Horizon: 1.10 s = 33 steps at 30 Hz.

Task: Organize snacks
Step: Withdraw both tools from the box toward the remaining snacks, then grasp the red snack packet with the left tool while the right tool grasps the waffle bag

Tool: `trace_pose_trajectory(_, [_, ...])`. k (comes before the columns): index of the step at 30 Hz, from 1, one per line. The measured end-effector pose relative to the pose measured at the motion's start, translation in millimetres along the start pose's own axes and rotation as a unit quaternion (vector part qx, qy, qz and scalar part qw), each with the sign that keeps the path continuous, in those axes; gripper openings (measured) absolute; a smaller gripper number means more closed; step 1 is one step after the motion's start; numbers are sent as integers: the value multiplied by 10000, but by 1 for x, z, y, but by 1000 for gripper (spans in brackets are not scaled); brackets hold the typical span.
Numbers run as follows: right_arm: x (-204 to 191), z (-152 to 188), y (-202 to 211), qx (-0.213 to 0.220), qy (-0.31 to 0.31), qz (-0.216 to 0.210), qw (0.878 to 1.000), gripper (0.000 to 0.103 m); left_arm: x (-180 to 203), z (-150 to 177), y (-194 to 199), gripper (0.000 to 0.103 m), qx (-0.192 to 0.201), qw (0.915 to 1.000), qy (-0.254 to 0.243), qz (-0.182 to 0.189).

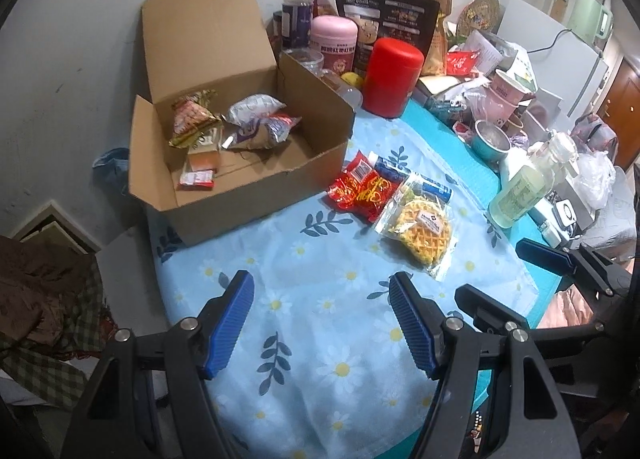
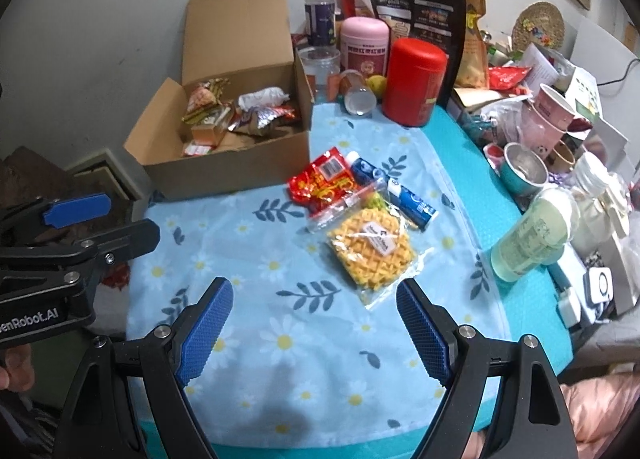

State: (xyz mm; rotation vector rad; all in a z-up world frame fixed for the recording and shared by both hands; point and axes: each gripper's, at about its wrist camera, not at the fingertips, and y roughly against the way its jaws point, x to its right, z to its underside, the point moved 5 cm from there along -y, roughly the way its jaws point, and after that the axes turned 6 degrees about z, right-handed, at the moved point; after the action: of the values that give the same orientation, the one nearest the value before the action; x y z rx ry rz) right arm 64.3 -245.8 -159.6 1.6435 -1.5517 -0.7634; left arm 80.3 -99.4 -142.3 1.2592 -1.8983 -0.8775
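An open cardboard box (image 1: 256,195) (image 2: 224,169) stands at the back left of the flowered cloth (image 1: 312,259) and holds several snack packets (image 1: 248,119). To its right on the cloth lie a red packet (image 1: 360,187) (image 2: 320,179), two blue-and-white packets (image 2: 412,203) and a clear bag of yellow waffle snack (image 1: 420,231) (image 2: 370,251). My left gripper (image 1: 324,319) hovers open and empty over the cloth in front of them. Beside it my right gripper (image 2: 316,331) is also open and empty, just short of the waffle bag.
Behind the snacks stand a red canister (image 1: 394,77), a pink jar (image 1: 334,43) and a black bag (image 1: 386,15). A bottle of pale green liquid (image 2: 532,239), a metal cup (image 2: 524,173) and pink cups (image 2: 548,111) crowd the right side. Checked cloth (image 1: 52,339) lies left of the table.
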Motion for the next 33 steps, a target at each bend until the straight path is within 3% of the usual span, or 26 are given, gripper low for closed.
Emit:
trace_pose_trajectory(18, [36,-21,-90,-451,293,-20,9986,85,-4,-30,-75,70,-328,9987,353,-192])
trace_pose_trajectory(27, [41,-28,-120,-543,556,3,9970,99,-6,-45,-98,70,-404,9982,391,-211])
trace_pose_trajectory(33, [37,-27,-138,-628,740,-107,9952,99,-6,-52,-113,70,-518,9979,367,-133])
